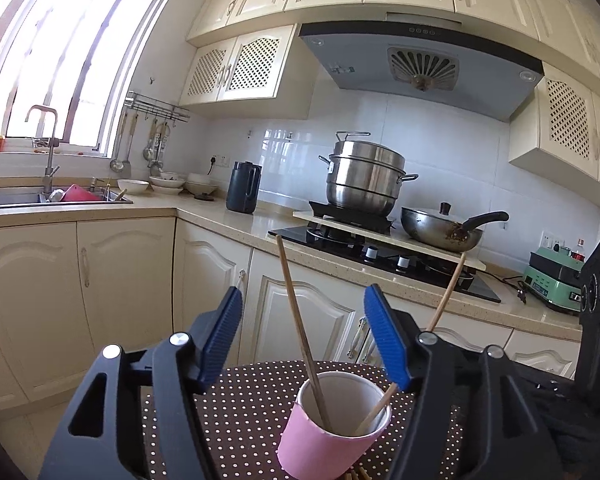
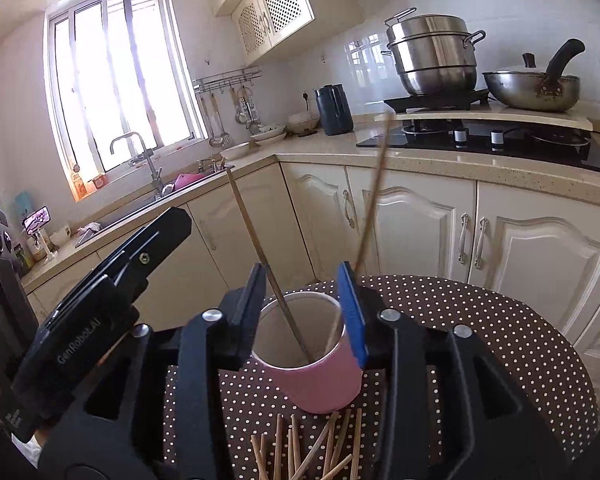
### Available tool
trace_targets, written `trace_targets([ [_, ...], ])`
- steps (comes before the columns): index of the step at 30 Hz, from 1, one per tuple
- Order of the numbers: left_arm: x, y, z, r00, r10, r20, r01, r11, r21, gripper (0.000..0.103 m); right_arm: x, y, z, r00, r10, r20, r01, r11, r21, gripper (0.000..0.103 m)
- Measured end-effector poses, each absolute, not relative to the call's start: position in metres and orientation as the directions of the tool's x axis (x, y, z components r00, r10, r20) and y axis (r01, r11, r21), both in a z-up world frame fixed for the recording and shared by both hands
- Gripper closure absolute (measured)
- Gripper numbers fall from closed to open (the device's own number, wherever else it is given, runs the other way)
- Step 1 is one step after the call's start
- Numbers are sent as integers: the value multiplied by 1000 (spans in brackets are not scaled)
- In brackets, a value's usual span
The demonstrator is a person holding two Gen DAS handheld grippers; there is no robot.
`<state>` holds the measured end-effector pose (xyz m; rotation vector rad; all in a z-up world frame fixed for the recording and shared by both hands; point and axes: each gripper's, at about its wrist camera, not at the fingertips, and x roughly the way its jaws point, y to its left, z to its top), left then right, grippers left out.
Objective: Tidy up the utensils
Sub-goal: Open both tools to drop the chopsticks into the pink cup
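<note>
A pink paper cup point(image 1: 332, 428) stands on the polka-dot table point(image 1: 252, 400) with two wooden chopsticks leaning in it. My left gripper point(image 1: 305, 336) is open above the cup. One chopstick point(image 1: 296, 320) rises through the gap between its blue pads point(image 1: 386, 340) without touching them. The other chopstick point(image 1: 446, 296) leans away behind the right finger. In the right wrist view my right gripper point(image 2: 305, 300) is open over the cup point(image 2: 320, 376). One chopstick point(image 2: 252, 232) passes by its left finger and a blurred chopstick point(image 2: 374, 192) by its right pad; neither is pinched.
Several loose chopsticks point(image 2: 312, 452) lie on the table's cloth point(image 2: 480, 320) in front of the cup. My left gripper's black body point(image 2: 100, 300) sits close on the left. Beyond are cream cabinets point(image 2: 420, 232), a hob with a steel pot point(image 1: 364, 180) and a wok point(image 1: 440, 228).
</note>
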<state>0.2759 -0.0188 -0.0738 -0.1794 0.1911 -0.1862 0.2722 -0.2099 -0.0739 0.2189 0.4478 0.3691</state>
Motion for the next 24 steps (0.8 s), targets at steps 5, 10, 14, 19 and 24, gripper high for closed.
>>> trace_targets([
  [5, 259, -11, -64, 964, -198, -179, 161, 966, -200, 34, 256, -213, -62, 848, 381, -367, -291, 915, 278, 54],
  [10, 238, -6, -57, 965, -192, -177, 160, 970, -183, 32, 238, -216, -54, 858, 362, -365, -274, 923, 270, 51],
  [14, 220, -2, -55, 966, -182, -181, 153, 975, -164, 31, 225, -219, -50, 863, 349, -366, -262, 928, 266, 49],
  [19, 205, 0, -57, 956, -189, -225, 158, 976, -149, 31, 201, -224, -49, 862, 340, -375, -253, 931, 262, 49],
  [24, 193, -10, -71, 926, -204, -318, 182, 979, -97, 31, 177, -228, -58, 856, 322, -404, -239, 940, 243, 48],
])
